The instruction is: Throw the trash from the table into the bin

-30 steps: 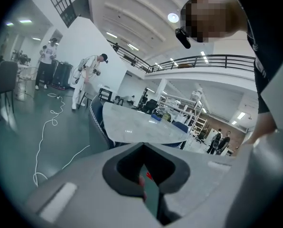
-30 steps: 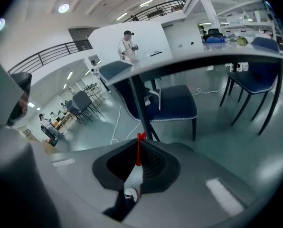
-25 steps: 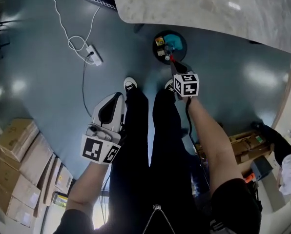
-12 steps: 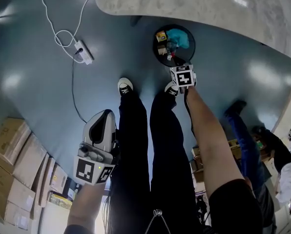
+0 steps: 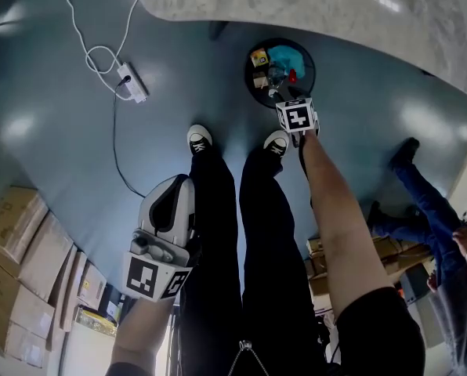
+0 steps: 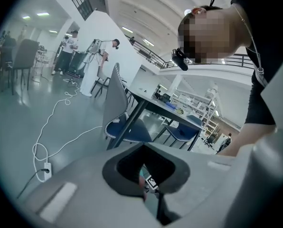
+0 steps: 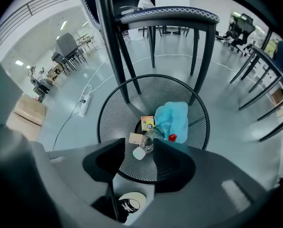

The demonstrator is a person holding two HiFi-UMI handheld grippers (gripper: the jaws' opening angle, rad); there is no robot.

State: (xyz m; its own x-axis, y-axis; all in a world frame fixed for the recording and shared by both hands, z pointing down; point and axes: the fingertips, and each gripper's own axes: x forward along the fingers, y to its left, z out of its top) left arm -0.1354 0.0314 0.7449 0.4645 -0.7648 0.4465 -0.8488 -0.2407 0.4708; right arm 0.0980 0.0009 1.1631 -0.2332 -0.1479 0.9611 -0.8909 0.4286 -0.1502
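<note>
A black mesh bin (image 5: 253, 78) stands on the floor under the table edge. In it lie a blue bag (image 7: 175, 119), a yellow carton (image 7: 147, 123), a clear bottle (image 7: 145, 144) and a small red piece (image 7: 172, 137). My right gripper (image 5: 279, 94) points steeply down over the bin's near rim. Its jaws have just been opening and stand open (image 7: 139, 144), nothing pressed between them; the bottle shows through the gap, down in the bin. My left gripper (image 5: 182, 182) hangs beside my left leg, shut (image 6: 144, 146) and empty.
The marble table top (image 5: 335, 6) runs along the far side, with chair legs (image 7: 114, 46) by the bin. A power strip (image 5: 128, 82) with white cable lies on the floor at left. Cardboard boxes (image 5: 18, 241) stack at lower left. Another person's legs (image 5: 421, 194) stand at right.
My right gripper sank toward the bin and opened; the red piece it held now lies in the bin. My left gripper dropped lower beside my leg. Someone's legs moved in at right.
</note>
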